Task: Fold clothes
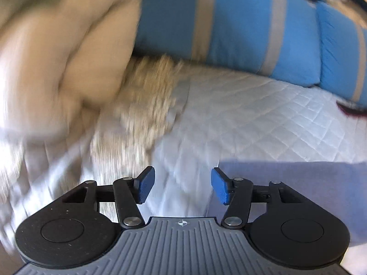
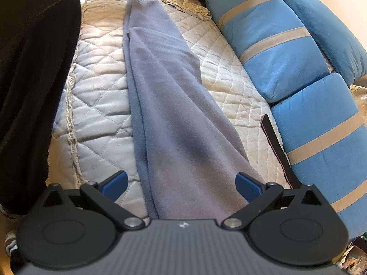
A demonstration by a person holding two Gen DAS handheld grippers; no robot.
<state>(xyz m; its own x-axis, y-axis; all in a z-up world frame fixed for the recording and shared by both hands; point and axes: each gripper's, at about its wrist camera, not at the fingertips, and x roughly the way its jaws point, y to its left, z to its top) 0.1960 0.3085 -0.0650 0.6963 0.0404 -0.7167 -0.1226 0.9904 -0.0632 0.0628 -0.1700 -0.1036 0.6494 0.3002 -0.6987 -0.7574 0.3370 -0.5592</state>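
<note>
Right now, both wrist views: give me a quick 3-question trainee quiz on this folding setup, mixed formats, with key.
1. True or false: the right gripper is shut on the grey-lilac garment.
2. Multiple choice: the garment lies on
A. a bare wooden floor
B. the white quilted cover
C. the blue striped cushions
3. Fill in: in the left wrist view, the left gripper is ____, with nothing between its fingers.

Key
1. False: its jaws are spread wide, with the garment lying flat beneath them.
2. B: it runs lengthwise along the cover, beside the cushions.
3. open
</note>
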